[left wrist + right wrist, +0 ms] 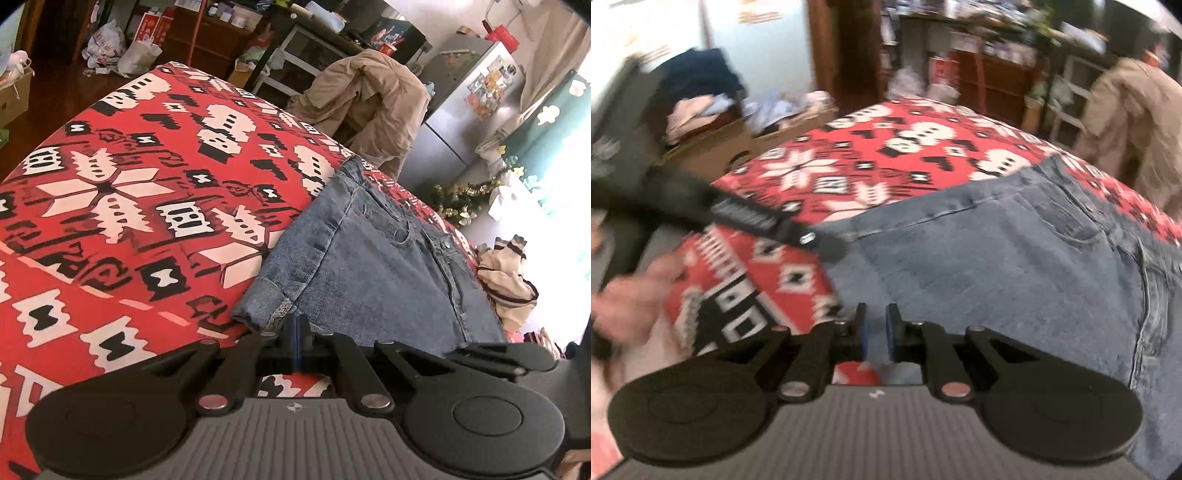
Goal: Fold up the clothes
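Observation:
Blue denim shorts [369,266] lie flat on a table covered with a red, white and black patterned cloth [129,184]. My left gripper [297,321] is shut, its tips at the cuffed leg hem on the near edge. I cannot tell whether any denim is pinched. In the right wrist view the shorts [997,266] fill the right half. The left gripper [831,249] reaches in from the left and touches their left edge, held by a person's hand [631,302]. My right gripper [877,314] hovers over the near left part of the shorts, with a narrow gap between its blue pads and nothing gripped.
A beige jacket [369,99] hangs over a chair beyond the table's far edge. A cream striped garment [506,280] lies past the right edge. A grey fridge [469,110] stands behind. Cardboard boxes of clothes [713,147] sit on the floor to the left.

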`<state>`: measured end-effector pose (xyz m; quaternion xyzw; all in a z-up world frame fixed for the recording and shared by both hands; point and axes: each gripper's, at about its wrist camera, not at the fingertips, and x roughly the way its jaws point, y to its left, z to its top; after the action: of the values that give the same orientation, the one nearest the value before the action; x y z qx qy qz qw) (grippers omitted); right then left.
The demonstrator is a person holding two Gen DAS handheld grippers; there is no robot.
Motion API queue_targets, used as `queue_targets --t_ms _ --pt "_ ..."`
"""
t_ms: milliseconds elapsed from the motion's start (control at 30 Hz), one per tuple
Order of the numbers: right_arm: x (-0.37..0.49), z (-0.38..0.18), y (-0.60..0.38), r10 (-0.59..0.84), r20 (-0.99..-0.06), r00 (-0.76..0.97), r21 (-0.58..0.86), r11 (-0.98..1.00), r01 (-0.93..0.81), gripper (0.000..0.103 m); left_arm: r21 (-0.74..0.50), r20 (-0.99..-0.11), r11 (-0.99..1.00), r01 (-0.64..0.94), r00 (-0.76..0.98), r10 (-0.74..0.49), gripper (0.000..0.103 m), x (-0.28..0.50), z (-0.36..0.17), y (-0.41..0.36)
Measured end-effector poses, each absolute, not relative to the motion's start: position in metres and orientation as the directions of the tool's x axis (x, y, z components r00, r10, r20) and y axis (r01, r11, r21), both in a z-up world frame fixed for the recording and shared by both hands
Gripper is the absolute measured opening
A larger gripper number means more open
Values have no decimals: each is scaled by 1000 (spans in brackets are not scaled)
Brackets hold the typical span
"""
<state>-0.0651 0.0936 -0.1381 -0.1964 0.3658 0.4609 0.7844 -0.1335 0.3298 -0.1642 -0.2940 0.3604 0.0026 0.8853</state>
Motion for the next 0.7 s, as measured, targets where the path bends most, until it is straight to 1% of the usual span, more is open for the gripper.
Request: queue_targets --t_ms 67,133,200,367,467,533,567,600,633,667,700 --pt "-67 -142 98 572 -757 316 11 495 -869 9 -523 -637 824 -218 742 -208 3 -134 -164 330" --pt "-75 -140 99 592 -757 277 19 443 -896 9 -525 -636 822 -220 743 -207 3 -135 -164 331" --pt "-79 -137 102 606 -745 278 12 429 -903 10 -527 -636 820 -223 744 -206 3 -135 -164 330" --pt "-72 -141 112 593 -741 315 10 479 -878 11 -521 -638 822 -231 744 -196 3 -138 -163 331" --pt "-76 -141 112 602 -748 279 27 448 -894 11 -510 -641 825 -242 747 -177 3 -142 -159 331" --pt "-74 -138 104 607 -745 276 46 460 -887 11 -469 -652 837 -281 750 -113 3 -146 -156 330" --pt "-73 -136 100 609 -743 278 56 470 -881 11 -433 -665 846 -310 744 -67 4 -147 -154 330" --pt "-72 -135 96 611 -741 279 65 479 -876 11 -428 -666 842 -329 744 -48 11 -149 -154 332" --pt "-70 -132 89 613 -738 282 75 490 -869 12 -423 -668 837 -348 744 -28 14 -151 -154 333" --pt "-68 -129 82 616 -735 285 86 501 -861 14 -418 -669 832 -366 743 -9 14 -153 -153 335" --pt "-66 -126 74 618 -731 288 96 512 -854 14 -422 -666 831 -363 746 -12 14 -154 -152 335"
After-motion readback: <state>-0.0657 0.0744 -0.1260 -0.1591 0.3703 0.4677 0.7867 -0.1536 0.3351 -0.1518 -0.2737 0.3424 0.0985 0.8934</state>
